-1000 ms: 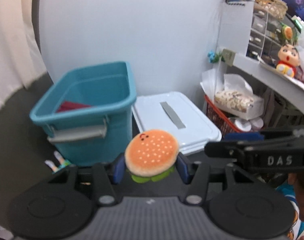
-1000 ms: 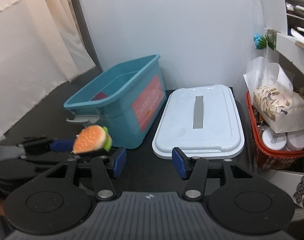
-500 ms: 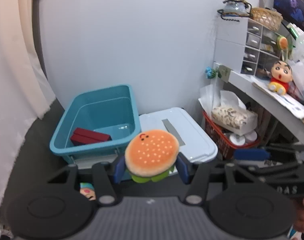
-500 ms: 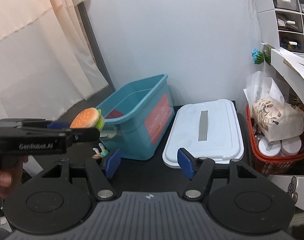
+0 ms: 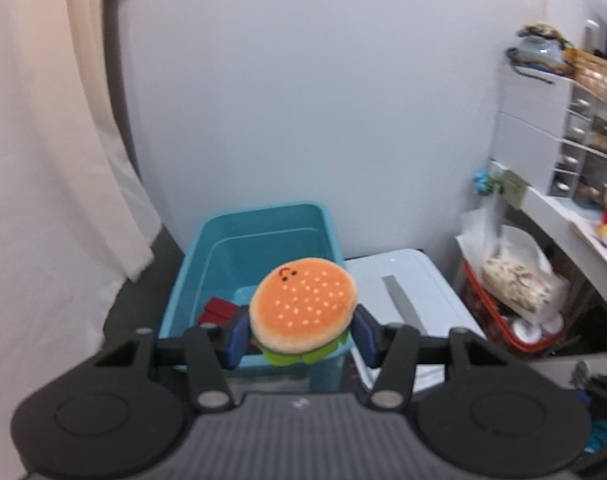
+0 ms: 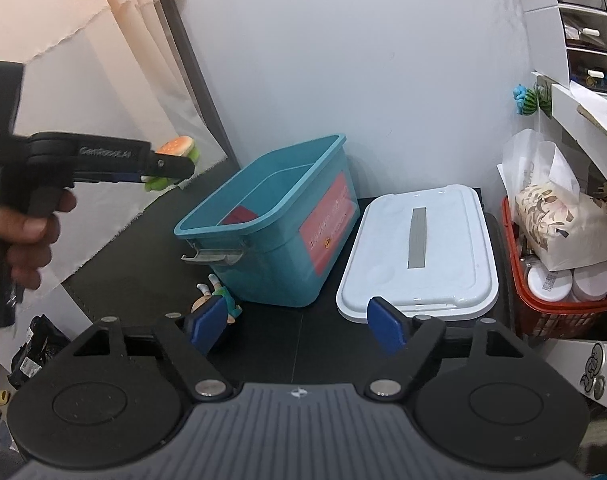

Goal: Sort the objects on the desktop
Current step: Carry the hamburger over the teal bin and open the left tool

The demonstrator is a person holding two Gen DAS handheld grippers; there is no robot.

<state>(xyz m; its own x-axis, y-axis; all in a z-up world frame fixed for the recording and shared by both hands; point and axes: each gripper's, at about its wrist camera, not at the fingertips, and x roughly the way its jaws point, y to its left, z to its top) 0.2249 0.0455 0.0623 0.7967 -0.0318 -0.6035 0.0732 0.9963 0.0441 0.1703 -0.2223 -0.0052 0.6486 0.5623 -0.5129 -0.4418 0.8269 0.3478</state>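
Two handheld grippers were in view over a dark worktop (image 6: pixel 143 280). The left gripper (image 5: pixel 299 330) was clenched on a plush hamburger toy (image 5: pixel 303 308), held in the air short of and above an open teal storage bin (image 6: pixel 279 220), which already held a dark red box (image 5: pixel 217 308). The right gripper (image 6: pixel 299 326) hung released, blue pads wide apart, holding nothing. A small cartoon figurine (image 6: pixel 217 300) lay on the worktop against the bin's near corner, and a white lid (image 6: pixel 419 256) lay flat just beside the bin. The step in hand looked like carrying the hamburger to the bin; the next move would call for bringing it over the opening before letting go.
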